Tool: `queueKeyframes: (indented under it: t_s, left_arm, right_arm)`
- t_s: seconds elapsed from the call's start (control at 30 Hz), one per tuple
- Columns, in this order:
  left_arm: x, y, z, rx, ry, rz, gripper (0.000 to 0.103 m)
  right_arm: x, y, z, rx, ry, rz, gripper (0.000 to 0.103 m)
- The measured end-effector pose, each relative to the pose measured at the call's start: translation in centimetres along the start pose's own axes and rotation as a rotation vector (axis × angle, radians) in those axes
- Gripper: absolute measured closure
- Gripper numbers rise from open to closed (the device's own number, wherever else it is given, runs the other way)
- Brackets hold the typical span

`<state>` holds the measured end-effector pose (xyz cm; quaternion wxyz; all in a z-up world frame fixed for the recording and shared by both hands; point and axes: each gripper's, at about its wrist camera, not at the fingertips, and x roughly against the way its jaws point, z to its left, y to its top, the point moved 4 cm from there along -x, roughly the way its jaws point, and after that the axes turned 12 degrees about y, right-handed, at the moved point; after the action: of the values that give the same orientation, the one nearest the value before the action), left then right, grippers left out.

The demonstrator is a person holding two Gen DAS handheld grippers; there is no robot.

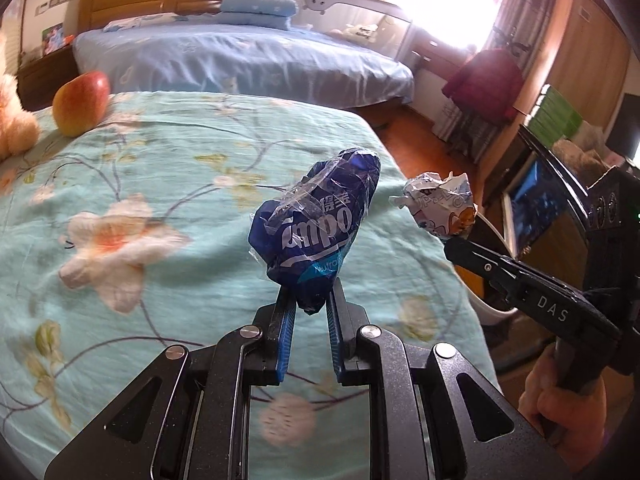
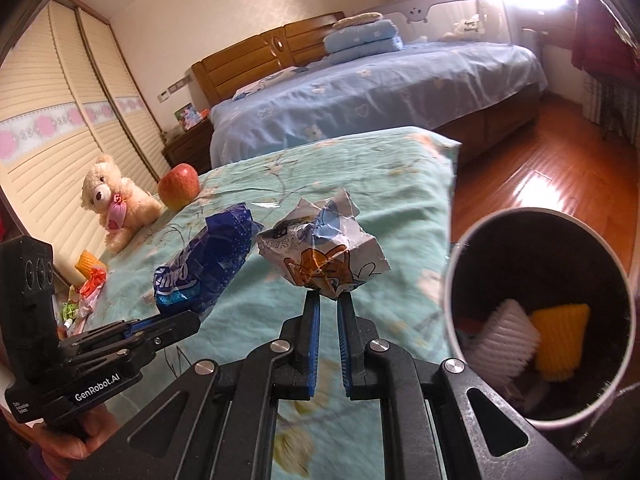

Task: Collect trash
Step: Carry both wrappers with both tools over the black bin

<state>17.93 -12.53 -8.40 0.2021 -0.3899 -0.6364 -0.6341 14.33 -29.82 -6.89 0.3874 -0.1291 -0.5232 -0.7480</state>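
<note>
My left gripper point(image 1: 310, 294) is shut on a crumpled blue tissue wrapper point(image 1: 316, 228) and holds it above the teal flowered bed point(image 1: 160, 208). The wrapper also shows in the right wrist view point(image 2: 204, 264), with the left gripper point(image 2: 182, 322) under it. My right gripper point(image 2: 328, 300) is shut on a crumpled white cartoon wrapper point(image 2: 324, 250), held above the bed near its right edge. That wrapper point(image 1: 440, 206) and the right gripper point(image 1: 456, 246) show at the right of the left wrist view. A trash bin point(image 2: 460, 280) stands on the floor to the right, with white and yellow pieces inside.
A red apple point(image 2: 179, 186) and a teddy bear point(image 2: 114, 200) sit at the bed's far left. More wrappers and a yellow piece point(image 2: 90, 276) lie by the left edge. A blue bed point(image 2: 380, 84) stands behind. Wooden floor point(image 2: 540, 160) lies to the right.
</note>
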Motion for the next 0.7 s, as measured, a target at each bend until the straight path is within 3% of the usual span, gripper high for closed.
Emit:
queueKeyframes:
  t_s: [0.7]
  left_arm:
    - [0.5, -1.2, -8.4, -0.163, -0.061, 0.009, 0.089]
  right_arm:
    - [6.4, -2.1, -5.2, -0.088, -0.099, -0.069, 0.095]
